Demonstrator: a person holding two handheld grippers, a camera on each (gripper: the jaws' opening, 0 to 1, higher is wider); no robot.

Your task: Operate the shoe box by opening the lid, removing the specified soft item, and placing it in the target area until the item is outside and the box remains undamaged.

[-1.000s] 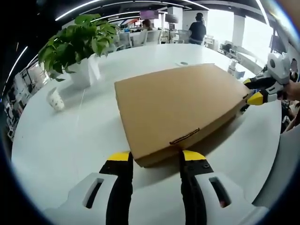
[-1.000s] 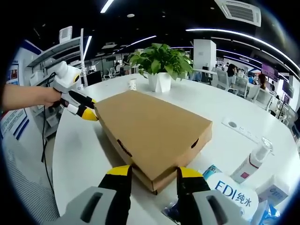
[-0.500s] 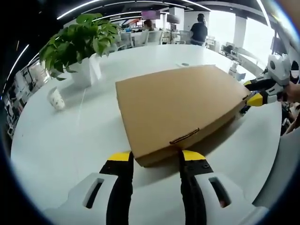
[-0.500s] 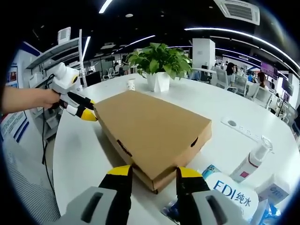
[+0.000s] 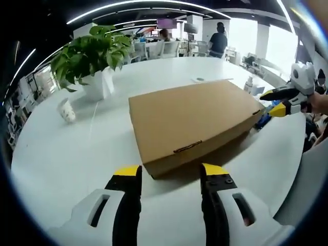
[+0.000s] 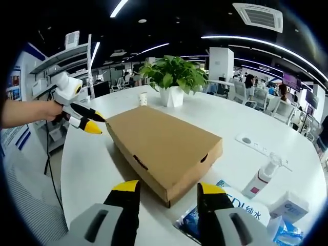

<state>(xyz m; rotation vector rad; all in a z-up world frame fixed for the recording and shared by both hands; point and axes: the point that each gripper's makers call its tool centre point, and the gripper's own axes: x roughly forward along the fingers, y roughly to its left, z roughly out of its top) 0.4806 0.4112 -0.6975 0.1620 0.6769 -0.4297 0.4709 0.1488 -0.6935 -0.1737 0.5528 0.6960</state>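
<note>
A flat brown cardboard shoe box lies shut on the white round table. My left gripper stands open just short of the box's near corner, where a slot tab marks the lid. In the right gripper view the left gripper hangs off the box's far left corner, held by a hand. My right gripper is open at the opposite corner, with nothing between its jaws. The right gripper also comes in from the right of the left gripper view, slightly apart from the box.
A potted green plant and a paper cup stand beyond the box. Near my right gripper lie a blue-and-white pack, a spray bottle and a tissue pack. People stand far off.
Both grippers have pulled back a little from the box and risen, so the box looks smaller and lower. The lid stays shut and the box has not moved.
</note>
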